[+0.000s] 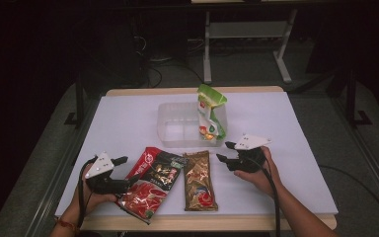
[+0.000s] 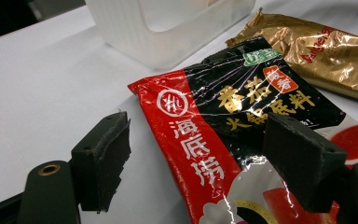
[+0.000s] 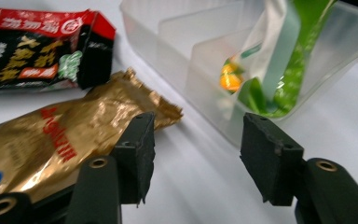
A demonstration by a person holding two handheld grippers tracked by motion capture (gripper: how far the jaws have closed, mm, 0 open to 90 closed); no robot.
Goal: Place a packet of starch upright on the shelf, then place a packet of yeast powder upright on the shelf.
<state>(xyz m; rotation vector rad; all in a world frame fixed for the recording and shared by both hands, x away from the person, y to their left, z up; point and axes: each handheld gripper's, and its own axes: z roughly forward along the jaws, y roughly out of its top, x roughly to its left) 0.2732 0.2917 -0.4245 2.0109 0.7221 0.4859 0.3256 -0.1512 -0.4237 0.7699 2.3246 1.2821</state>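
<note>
**Inspector:** While the green packet (image 1: 210,114) stands upright in the right end of the clear bin (image 1: 173,123), two packets lie flat on the table (image 1: 128,118) just in front of it: the gold packet (image 1: 199,180) and, touching its left edge, the red-and-black packet (image 1: 153,181).

**Clerk:** And the tools?

**Inspector:** Right tool (image 1: 225,152): jaws apart, nothing between them, poised near the gold packet's upper end. Left tool (image 1: 126,171): jaws apart, straddling the red-and-black packet's edge without pressing on it.

**Clerk:** Progress?

**Inspector:** By my judgement, one of three binned; two remain, neither gripped yet.
</note>
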